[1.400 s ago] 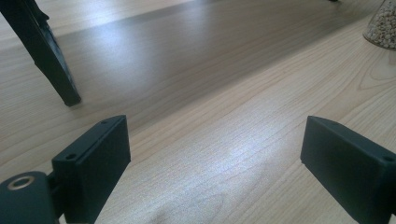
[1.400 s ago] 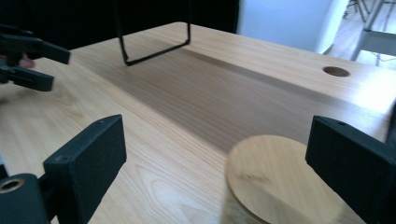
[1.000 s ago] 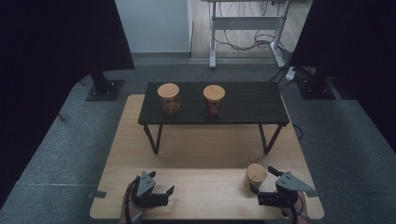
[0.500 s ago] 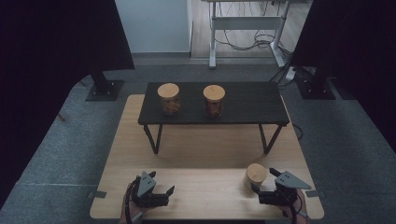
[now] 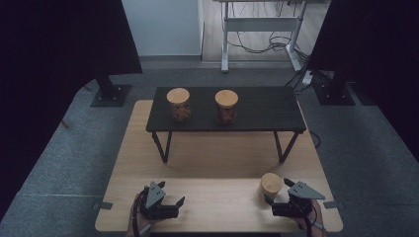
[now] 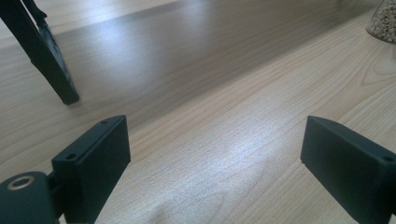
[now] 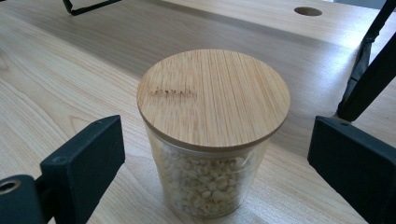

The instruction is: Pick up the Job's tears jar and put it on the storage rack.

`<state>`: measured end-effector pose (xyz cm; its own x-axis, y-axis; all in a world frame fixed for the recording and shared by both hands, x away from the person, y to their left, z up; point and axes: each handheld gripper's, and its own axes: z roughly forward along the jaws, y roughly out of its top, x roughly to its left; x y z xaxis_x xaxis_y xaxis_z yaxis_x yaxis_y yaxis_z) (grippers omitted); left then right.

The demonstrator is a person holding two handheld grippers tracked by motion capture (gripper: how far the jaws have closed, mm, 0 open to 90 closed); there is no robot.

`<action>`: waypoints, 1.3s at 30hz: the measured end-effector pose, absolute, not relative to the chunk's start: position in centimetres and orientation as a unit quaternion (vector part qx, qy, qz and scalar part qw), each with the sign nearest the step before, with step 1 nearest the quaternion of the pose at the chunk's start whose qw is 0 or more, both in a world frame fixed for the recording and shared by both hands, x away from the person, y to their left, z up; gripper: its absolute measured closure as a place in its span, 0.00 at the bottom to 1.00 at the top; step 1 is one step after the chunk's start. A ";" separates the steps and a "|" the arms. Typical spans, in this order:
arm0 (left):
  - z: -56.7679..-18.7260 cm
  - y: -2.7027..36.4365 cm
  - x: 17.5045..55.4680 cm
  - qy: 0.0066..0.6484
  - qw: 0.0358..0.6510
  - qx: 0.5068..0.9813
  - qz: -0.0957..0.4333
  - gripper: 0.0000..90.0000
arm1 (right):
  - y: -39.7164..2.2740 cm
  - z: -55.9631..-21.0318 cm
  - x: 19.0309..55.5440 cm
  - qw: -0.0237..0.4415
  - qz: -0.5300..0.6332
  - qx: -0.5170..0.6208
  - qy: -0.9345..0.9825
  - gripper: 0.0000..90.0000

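A pale wooden table (image 5: 217, 158) fills the lower middle of the high view, standing on grey carpet. Across its upper half stands a low black bench (image 5: 257, 111) on thin black legs; one leg shows at the upper left of the left gripper view (image 6: 46, 60), and another at the right edge of the right gripper view (image 7: 369, 70).

On the bench top stand two lidded jars, well apart: the left one (image 5: 178, 104) left of centre, the right one (image 5: 226, 106) near the centre, both with round wooden lids and brownish contents.

A third jar (image 5: 271, 185) stands upright on the table at the lower right of the high view, below the bench. In the right gripper view it (image 7: 212, 135) sits in the centre of the frame: clear glass, pale grains inside, a round bamboo lid on top. Its glass edge also shows at the upper right corner of the left gripper view (image 6: 385, 21).

The right gripper (image 5: 278, 191) is at the lower right of the high view, just beside that jar. Its jaws are spread wide, one on each side of the jar with a gap at both sides, not touching the glass (image 7: 212, 154).

The left gripper (image 5: 170, 193) is at the lower left of the high view, low over bare table. Its jaws are released too, wide apart with only wood grain between them (image 6: 215, 154).
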<state>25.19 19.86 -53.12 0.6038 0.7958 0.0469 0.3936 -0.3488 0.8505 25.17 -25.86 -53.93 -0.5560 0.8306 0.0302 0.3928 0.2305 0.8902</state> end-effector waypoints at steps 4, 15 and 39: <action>-53.1 19.8 25.2 0.377 0.427 0.787 0.235 0.09 | -25.7 -54.2 25.4 0.237 0.460 0.412 0.750 0.04; -53.2 19.8 25.2 0.377 0.426 0.788 0.235 0.09 | -25.2 -54.7 26.1 0.232 0.448 0.415 0.757 0.04; -53.2 19.7 25.2 0.376 0.426 0.788 0.236 0.09 | -22.9 -55.9 27.9 0.234 0.402 0.426 0.776 0.25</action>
